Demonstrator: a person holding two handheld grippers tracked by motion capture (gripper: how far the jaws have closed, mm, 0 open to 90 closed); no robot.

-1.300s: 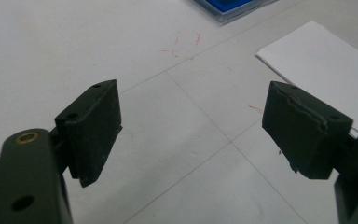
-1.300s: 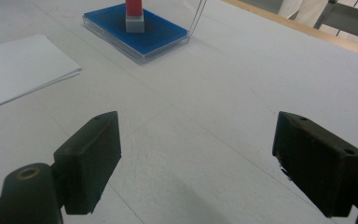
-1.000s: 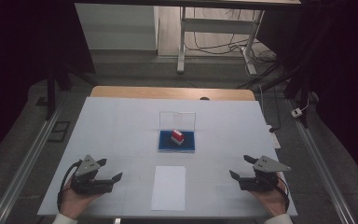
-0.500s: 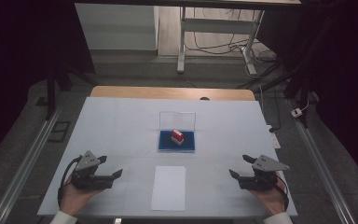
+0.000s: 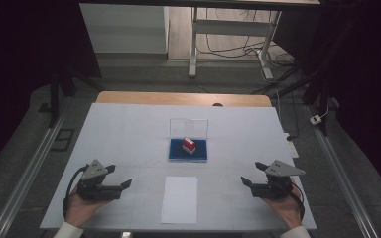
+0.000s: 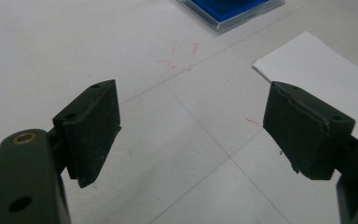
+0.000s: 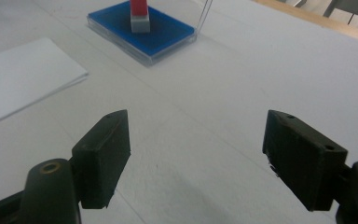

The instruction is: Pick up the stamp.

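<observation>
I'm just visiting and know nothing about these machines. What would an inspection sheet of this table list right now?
Surface: white table top, faint red marks.
Job's things: blue flat pad in a clear open case; small red and white block standing on it; white paper sheet nearer the person.
Clutter: nothing seen.
Grippers: left gripper open, empty; right gripper open, empty.
Cables: black cable at the left gripper; floor cables beyond.
Surroundings: dark room, metal frame legs.

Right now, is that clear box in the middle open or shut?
Open. The clear box has its transparent lid standing upright behind the blue base, leaving the small red block uncovered.
</observation>
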